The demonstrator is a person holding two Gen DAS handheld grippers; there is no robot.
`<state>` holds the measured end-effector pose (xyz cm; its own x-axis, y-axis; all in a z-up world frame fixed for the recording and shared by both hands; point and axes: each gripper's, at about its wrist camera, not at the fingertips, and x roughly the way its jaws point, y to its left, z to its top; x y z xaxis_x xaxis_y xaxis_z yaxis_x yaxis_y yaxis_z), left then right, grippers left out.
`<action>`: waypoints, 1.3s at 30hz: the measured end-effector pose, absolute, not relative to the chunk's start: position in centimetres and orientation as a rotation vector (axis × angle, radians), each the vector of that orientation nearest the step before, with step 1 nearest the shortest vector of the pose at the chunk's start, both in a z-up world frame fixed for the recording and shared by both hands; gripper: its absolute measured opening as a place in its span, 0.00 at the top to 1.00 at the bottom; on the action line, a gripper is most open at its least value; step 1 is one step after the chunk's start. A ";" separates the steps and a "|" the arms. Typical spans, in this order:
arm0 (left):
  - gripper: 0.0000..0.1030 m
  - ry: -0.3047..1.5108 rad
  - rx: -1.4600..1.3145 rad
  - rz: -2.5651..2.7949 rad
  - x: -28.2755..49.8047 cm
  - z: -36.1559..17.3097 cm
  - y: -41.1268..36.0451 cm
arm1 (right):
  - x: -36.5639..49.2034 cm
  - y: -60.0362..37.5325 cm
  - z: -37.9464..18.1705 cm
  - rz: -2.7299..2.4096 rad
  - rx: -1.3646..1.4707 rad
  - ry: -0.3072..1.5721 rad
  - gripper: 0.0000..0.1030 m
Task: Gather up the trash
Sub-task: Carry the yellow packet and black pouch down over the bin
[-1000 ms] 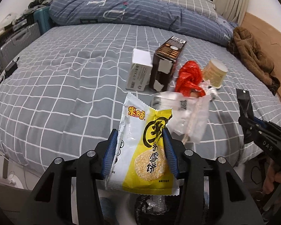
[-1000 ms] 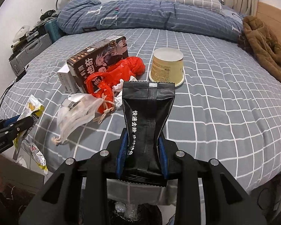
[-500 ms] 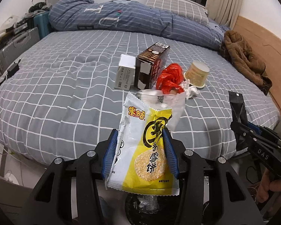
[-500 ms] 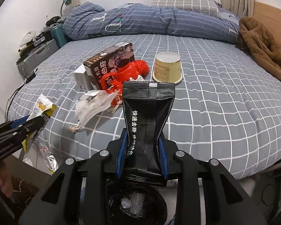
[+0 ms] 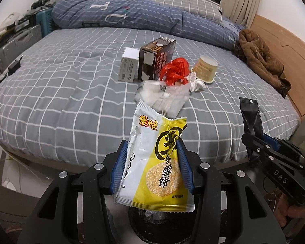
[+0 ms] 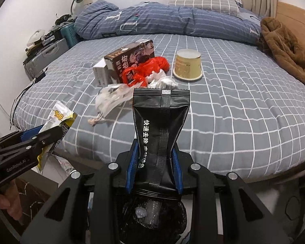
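Observation:
My left gripper (image 5: 151, 152) is shut on a yellow and white rice cracker wrapper (image 5: 154, 162), held over a black-lined trash bin (image 5: 158, 223) off the bed's front edge. My right gripper (image 6: 155, 152) is shut on a black sachet (image 6: 160, 122), above the same bin (image 6: 152, 221). Each gripper shows in the other's view, the right one (image 5: 252, 140) and the left one (image 6: 50, 132). On the bed lie a clear plastic bag (image 5: 164, 97), a red plastic bag (image 5: 175, 69), a dark carton (image 5: 156, 58), a white box (image 5: 129, 67), a paper cup (image 5: 206, 69) and crumpled tissue (image 5: 197, 84).
The grey checked bed (image 5: 61, 81) fills the view, with a blue duvet (image 5: 132, 18) at its far side and a brown jacket (image 5: 260, 59) at the right. Suitcases (image 5: 16, 44) stand at the left. A wooden headboard (image 5: 282, 46) is at the right.
Both grippers have drawn back from the bed and risen, each still holding its wrapper. The bin below has come further into view.

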<state>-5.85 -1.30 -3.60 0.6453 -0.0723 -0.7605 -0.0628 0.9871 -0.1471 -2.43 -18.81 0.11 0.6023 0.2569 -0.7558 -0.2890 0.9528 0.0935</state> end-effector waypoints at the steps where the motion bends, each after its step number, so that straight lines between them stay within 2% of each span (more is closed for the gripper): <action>1: 0.54 0.874 -0.169 -0.005 -6.1 -3.7 -1.3 | -2.7 -18.8 0.0 0.318 -0.041 0.871 0.71; 29: 0.55 1.029 -0.209 -0.006 -12.7 -10.6 -3.1 | -9.2 -19.4 -5.7 0.283 -0.029 1.027 0.71; 39: 0.55 1.114 -0.192 -0.009 -11.8 -15.9 -3.0 | -9.0 -19.0 -11.0 0.296 -0.050 1.141 0.71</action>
<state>-11.78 -3.01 -15.88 0.4427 -0.1028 -0.8908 -0.0891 0.9835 -0.1577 -9.00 -18.98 -10.97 0.3818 0.2064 -0.9009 -0.2573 0.9600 0.1109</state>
